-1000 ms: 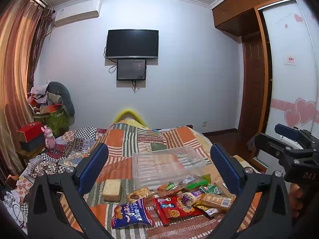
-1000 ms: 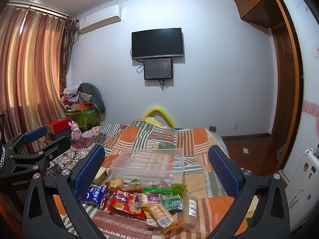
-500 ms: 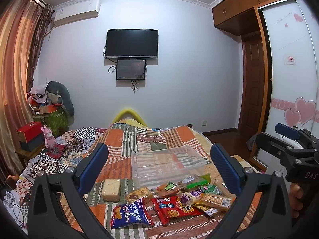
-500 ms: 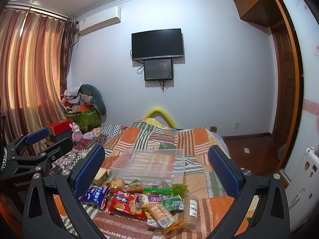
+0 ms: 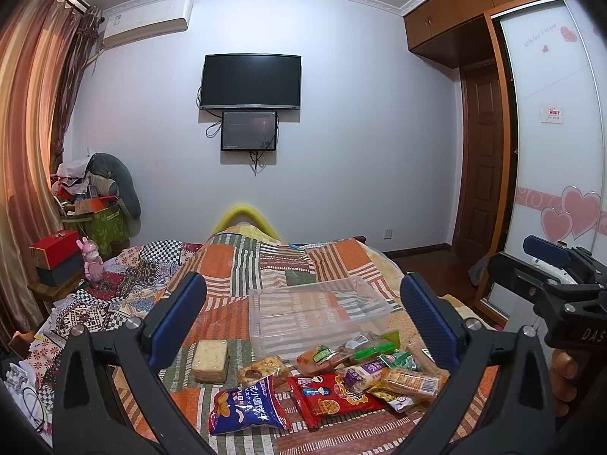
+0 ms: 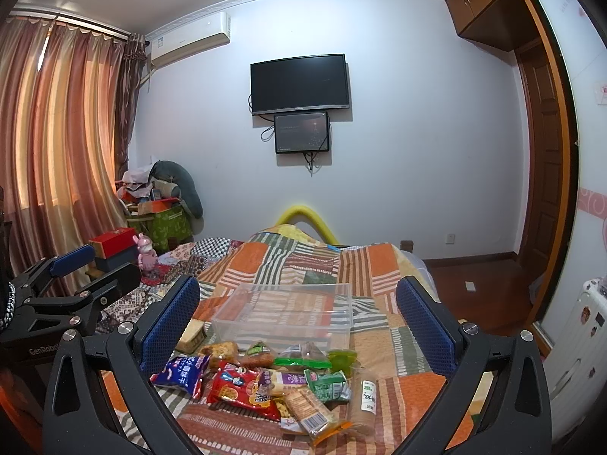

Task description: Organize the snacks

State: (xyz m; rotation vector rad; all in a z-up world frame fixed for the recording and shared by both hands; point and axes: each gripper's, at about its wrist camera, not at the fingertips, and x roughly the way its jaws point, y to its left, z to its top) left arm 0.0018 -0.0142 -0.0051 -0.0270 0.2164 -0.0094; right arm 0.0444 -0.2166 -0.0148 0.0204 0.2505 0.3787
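Change: so far we find none since a second ago; both tools hover as before.
Left gripper: spread wide, holding nothing.
Right gripper: likewise wide.
Snacks: heaped just before the clear bin, seemingly empty; sorting not begun.
Surface: patchwork quilt.
Room: bedroom, television on the wall.

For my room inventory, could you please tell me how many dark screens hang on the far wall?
2: a large black television high on the wall, and a smaller dark monitor directly beneath it.
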